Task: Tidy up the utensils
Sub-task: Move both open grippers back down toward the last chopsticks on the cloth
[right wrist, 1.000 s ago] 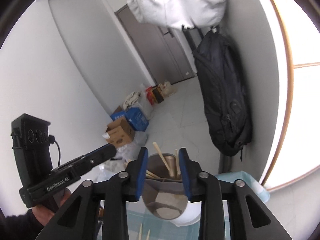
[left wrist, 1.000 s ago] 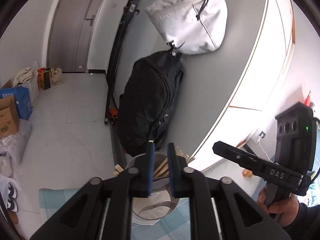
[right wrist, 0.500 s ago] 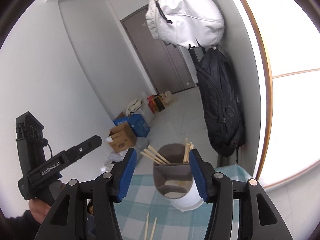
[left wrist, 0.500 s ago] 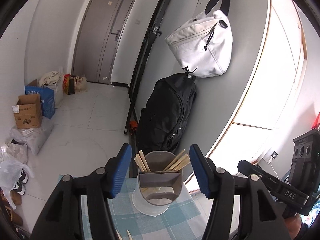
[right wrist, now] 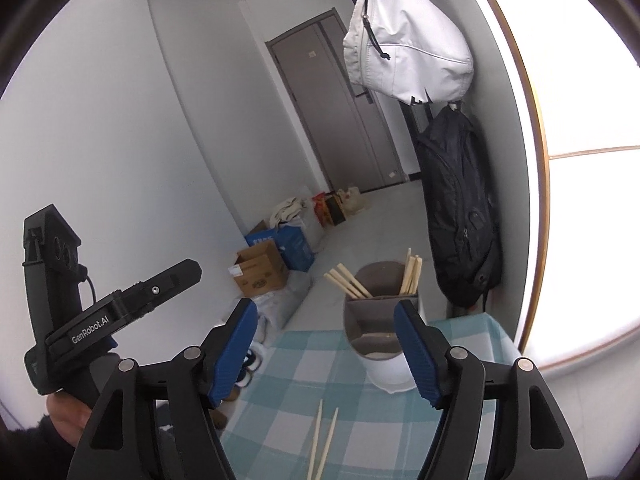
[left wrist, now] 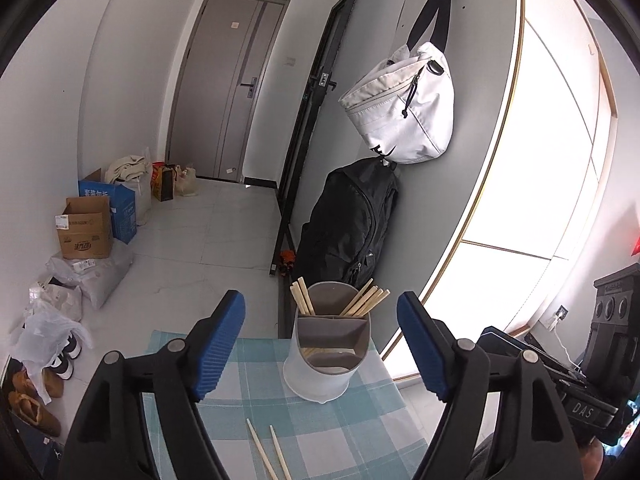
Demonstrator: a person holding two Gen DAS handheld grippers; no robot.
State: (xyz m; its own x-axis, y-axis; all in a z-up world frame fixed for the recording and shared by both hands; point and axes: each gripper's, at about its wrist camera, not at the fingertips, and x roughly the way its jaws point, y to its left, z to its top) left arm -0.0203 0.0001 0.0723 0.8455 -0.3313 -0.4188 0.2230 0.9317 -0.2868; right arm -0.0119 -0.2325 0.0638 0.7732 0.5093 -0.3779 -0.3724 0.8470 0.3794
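Holder [left wrist: 326,344] with chopsticks [left wrist: 362,302] ahead of both tongs, untouched | left gripper [left wrist: 320,344] opening, empty | right gripper [right wrist: 326,354] opening, empty | loose chopsticks [right wrist: 322,440] lying on cloth [right wrist: 280,392] below, between fingers

**Words You Can Read**

"GenRobot.AI" is written in white letters on the side of the left gripper [right wrist: 120,316], seen in the right wrist view.

"DAS" is written on the black body of the right gripper [left wrist: 580,408], seen at the edge of the left wrist view.

The brown box [left wrist: 84,228] on the floor has a white sticker and dark print on its front, but the print is too small to read. The blue box [left wrist: 116,204] behind it has white signs on its side, and they cannot be read either.
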